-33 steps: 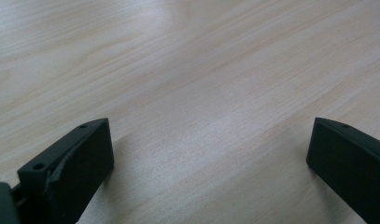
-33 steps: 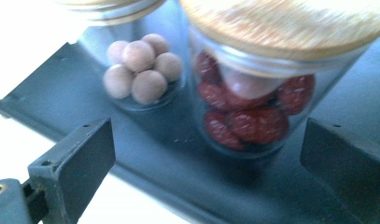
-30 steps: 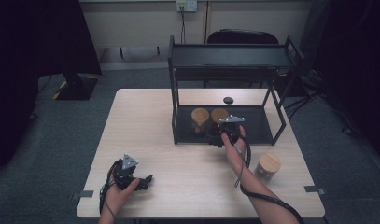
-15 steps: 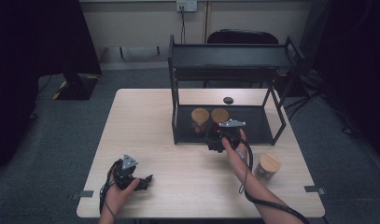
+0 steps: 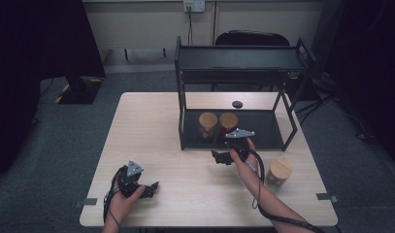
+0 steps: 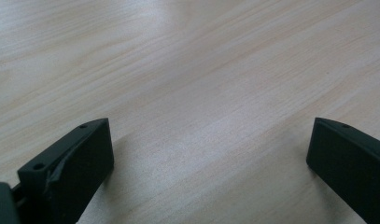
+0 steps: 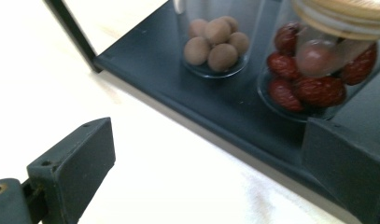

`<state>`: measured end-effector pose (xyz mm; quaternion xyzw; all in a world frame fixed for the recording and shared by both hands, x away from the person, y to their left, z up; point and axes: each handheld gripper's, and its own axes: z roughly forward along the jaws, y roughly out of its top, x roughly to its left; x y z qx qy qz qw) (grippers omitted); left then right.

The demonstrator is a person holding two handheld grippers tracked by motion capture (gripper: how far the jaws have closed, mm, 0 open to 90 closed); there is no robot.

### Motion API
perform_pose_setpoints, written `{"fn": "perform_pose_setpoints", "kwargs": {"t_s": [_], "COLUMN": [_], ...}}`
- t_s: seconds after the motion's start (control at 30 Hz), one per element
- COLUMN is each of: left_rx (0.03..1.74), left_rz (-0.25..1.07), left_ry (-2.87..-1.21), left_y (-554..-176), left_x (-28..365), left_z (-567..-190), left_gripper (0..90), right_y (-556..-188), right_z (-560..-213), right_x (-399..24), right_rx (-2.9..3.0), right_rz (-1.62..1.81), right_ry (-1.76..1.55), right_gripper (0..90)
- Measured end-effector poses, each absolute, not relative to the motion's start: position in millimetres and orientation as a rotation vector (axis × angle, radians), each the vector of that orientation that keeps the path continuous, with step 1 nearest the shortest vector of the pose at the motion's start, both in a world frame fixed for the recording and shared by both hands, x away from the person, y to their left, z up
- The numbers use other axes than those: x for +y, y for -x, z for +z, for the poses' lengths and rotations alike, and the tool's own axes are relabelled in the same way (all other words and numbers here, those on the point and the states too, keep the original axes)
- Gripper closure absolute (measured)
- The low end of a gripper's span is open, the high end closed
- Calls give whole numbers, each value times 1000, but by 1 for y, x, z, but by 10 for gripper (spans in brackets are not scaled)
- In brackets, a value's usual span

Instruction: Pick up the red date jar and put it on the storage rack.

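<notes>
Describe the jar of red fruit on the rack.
The red-fruit jar is clear glass with a pale wooden lid, upright on the black rack's lower shelf. Wrinkled dark red fruits, like dried dates, fill its bottom. It stands right of the jar of brown balls, apart. The open right gripper is near, not touching.

3 jars [image 5: 208, 125] w/ wooden lids, 1 rack [image 5: 238, 63], 1 table [image 5: 151, 126], 2 tongs [image 5: 147, 189].

The high view looks forward and down over the whole table [image 5: 151, 121], rack [image 5: 238, 63] at its far side. The left gripper view skims bare tabletop up close. The right gripper view faces the rack's lower shelf [image 7: 187, 102] closely, sharing its two jars [image 7: 313, 70] with the high view.
</notes>
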<state>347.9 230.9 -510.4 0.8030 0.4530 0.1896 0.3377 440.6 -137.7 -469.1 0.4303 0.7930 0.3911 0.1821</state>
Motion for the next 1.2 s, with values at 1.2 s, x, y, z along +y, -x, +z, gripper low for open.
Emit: {"fn": "perform_pose_setpoints", "kwargs": {"t_s": [1.2], "left_rx": [1181], "left_rz": [494], "left_ry": [-2092], "left_y": [-348], "left_x": [231], "left_z": [-510], "left_gripper": [1], "right_y": [-387], "right_z": [-476], "right_x": [-163], "right_rx": [2359], "right_rz": [1095], "right_ry": [-1085], "right_gripper": [26]}}
